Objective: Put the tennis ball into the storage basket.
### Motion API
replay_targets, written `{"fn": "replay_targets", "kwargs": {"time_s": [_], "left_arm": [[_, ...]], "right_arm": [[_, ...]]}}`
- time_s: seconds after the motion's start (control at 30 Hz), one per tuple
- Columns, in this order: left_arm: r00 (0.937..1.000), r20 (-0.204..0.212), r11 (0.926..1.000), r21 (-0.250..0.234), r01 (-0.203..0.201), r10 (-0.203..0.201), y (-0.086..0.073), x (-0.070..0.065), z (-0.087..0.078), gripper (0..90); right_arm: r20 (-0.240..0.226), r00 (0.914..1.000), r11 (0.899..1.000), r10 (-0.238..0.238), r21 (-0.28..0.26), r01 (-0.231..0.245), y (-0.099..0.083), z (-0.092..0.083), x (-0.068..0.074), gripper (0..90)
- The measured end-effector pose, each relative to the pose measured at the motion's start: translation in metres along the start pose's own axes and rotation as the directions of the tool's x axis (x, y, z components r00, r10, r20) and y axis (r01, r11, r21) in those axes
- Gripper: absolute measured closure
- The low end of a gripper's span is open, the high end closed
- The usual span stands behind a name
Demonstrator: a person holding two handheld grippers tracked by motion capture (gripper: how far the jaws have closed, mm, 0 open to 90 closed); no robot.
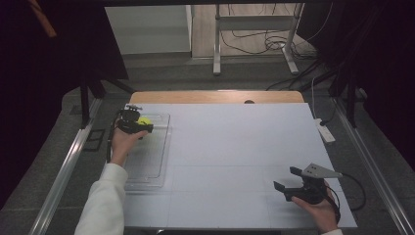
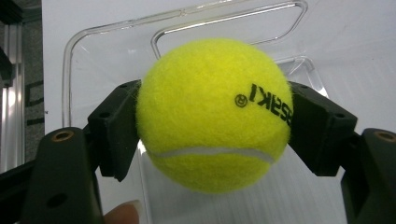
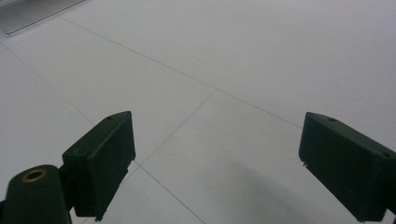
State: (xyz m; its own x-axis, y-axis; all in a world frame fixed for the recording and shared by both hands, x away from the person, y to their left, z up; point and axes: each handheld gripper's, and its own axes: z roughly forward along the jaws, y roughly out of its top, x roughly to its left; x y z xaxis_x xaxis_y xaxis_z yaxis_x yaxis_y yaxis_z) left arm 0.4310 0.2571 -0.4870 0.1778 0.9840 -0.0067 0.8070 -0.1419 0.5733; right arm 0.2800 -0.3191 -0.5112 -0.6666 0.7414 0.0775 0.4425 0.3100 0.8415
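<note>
Two grippers show in the high view: the left gripper [image 1: 139,122] holds a tennis ball [image 1: 144,120] over the far end of the clear tray [image 1: 147,178], the right gripper [image 1: 286,180] idle well right of the tray. Left gripper view: jaws clamp the ball [image 2: 212,114] at its widest sides; light, springy, felt grips well. Right gripper view: jaws wide apart, holding nothing

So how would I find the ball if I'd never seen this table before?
Start at the big white table and look to its left side, where a clear plastic tray lies. Above the tray's far end, the left gripper squeezes the tennis ball between its two black jaws. It is fuzzy and bright yellow, the one colourful thing among white, clear and black.
</note>
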Motion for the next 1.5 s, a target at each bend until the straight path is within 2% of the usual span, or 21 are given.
{"fn": "replay_targets", "kwargs": {"time_s": [0.73, 1.1, 1.37, 1.5], "left_arm": [[0.9998, -0.021, 0.9965, 0.084, 0.003, -0.001, -0.001, 0.002, 0.013, 25.6], [0.9989, -0.043, 0.9958, 0.09, -0.013, 0.017, -0.001, -0.001, 0.016, 24.5], [0.9993, -0.036, 0.9978, 0.065, -0.012, 0.015, 0.0, -0.004, 0.014, 15.8], [0.9988, -0.046, 0.9983, 0.056, -0.016, 0.018, 0.0, -0.004, 0.012, 13.0]], "right_arm": [[0.001, 1.0, 1.0, 0.001, 0.003, -0.001, 0.0, 0.001, 0.0, 10.9], [0.001, 1.0, 1.0, 0.0, 0.004, 0.0, -0.001, 0.001, 0.0, 10.9], [0.001, 1.0, 1.0, 0.0, 0.003, 0.0, -0.001, 0.001, 0.0, 10.9], [0.001, 1.0, 1.0, 0.0, 0.002, 0.0, -0.001, 0.001, 0.0, 10.9]]}}
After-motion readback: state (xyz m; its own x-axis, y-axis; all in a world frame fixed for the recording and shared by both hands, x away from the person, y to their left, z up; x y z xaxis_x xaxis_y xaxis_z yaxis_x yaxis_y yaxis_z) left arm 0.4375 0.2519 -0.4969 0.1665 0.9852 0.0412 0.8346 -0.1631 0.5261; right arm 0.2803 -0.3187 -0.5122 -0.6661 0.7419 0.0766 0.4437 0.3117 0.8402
